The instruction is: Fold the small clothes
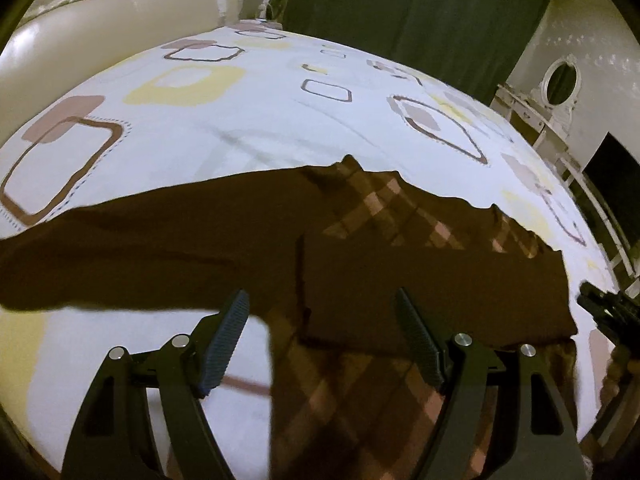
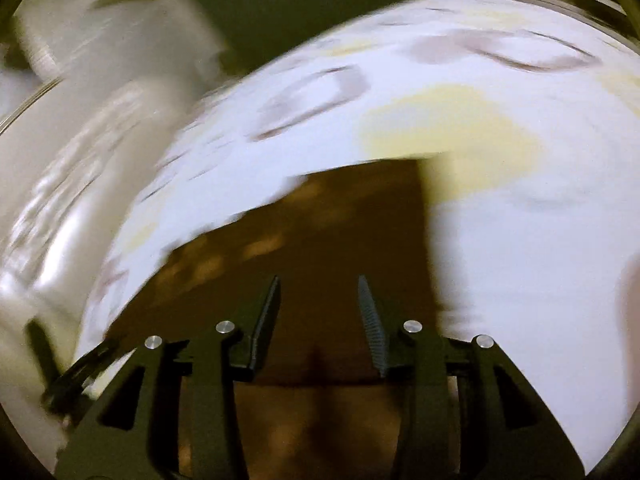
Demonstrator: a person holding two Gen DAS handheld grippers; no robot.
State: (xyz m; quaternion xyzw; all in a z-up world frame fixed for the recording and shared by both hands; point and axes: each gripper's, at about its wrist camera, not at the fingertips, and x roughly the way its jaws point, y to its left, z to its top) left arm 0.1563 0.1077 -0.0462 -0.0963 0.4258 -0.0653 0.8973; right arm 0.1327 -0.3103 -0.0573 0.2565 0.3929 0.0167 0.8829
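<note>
A dark brown garment (image 1: 224, 240) with a plaid lining lies on the patterned bed sheet (image 1: 240, 120). One part is folded over as a flat brown panel (image 1: 432, 288); a long sleeve-like part reaches left. My left gripper (image 1: 322, 304) hovers over the garment's near part, its jaws wide open, nothing between them. The right gripper's tip (image 1: 608, 308) shows at the right edge. In the blurred right wrist view my right gripper (image 2: 318, 296) stands partly open above the brown garment (image 2: 320, 232), no cloth between its fingers.
A cream padded headboard (image 1: 120, 12) stands at the far left, dark green curtains (image 1: 420, 12) behind the bed. White furniture with an oval mirror (image 1: 562, 80) and a dark screen (image 1: 616, 176) stand to the right. The sheet (image 2: 520, 240) spreads right of the garment.
</note>
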